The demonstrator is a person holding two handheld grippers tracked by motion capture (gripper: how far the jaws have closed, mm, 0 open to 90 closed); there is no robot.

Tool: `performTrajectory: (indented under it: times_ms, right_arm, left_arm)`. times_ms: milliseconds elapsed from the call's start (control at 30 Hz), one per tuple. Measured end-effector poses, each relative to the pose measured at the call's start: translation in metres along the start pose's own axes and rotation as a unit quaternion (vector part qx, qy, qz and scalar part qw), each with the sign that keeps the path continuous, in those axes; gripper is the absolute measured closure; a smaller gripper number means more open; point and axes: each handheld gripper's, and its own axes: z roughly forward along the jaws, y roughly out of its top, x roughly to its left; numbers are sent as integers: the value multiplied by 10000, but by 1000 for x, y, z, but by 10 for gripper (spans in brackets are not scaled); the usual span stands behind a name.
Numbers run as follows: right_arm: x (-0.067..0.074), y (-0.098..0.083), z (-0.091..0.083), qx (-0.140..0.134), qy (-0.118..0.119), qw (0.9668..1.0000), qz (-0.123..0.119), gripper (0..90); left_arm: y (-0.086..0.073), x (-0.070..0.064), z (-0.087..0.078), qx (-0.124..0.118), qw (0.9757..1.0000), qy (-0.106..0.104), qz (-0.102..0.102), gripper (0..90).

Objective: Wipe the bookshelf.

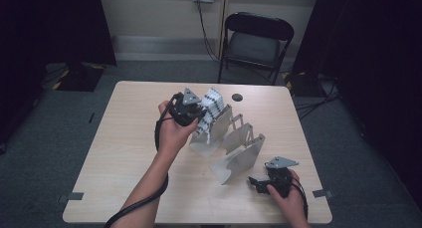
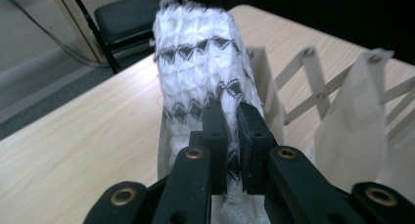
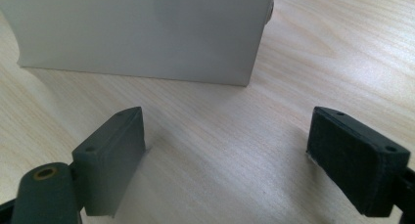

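Above the rack (image 1: 239, 156), left tongs (image 1: 201, 108) clamping cloth (image 1: 209, 111).

Black left gripper (image 1: 191, 111) and right gripper (image 1: 260, 184), grey three-cornered plates, brass-ringed screws, black cables.

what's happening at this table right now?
A person works two handheld grippers at a wooden table. The left gripper is shut on a white cloth with black zigzag bands, held up over the far end of an expanding rack of pale panels. The right gripper sits open, low over the tabletop just short of the rack's nearest panel, holding nothing.
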Motion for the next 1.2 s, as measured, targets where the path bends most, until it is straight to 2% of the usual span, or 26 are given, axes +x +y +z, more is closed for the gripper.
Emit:
performTrajectory:
  times_ms: [33,67,233,333,667,733,867,1000,1100,1200]
  right_arm:
    - [0,0,0,1,0,10000,0,136]
    - [0,0,0,1,0,10000,0,136]
    - [0,0,0,-4,8,10000,-6,136]
    - [0,0,0,-3,9,10000,-8,136]
    - [0,0,0,8,16,10000,-11,136]
    - [0,0,0,7,17,10000,-11,136]
    - [0,0,0,-1,16,10000,-15,136]
    - [0,0,0,7,17,10000,-12,136]
    - [0,0,0,8,19,10000,-10,136]
    - [0,0,0,6,20,10000,-11,136]
  left_arm:
    - [-8,0,7,70,10000,-4,-45,843]
    - [-8,0,7,70,10000,-4,-45,843]
    - [-27,5,19,199,9996,39,-183,843]
    - [-34,5,22,224,9996,41,-191,843]
    - [-58,-2,43,447,9985,-34,-329,843]
    - [-63,-3,47,481,9984,-21,-301,843]
    - [-75,-7,55,563,9976,-74,-400,842]
    - [-88,-13,62,699,9966,-138,-403,842]
    - [-97,-14,66,757,9957,-138,-516,841]
    - [-103,-14,68,789,9953,-166,-528,837]
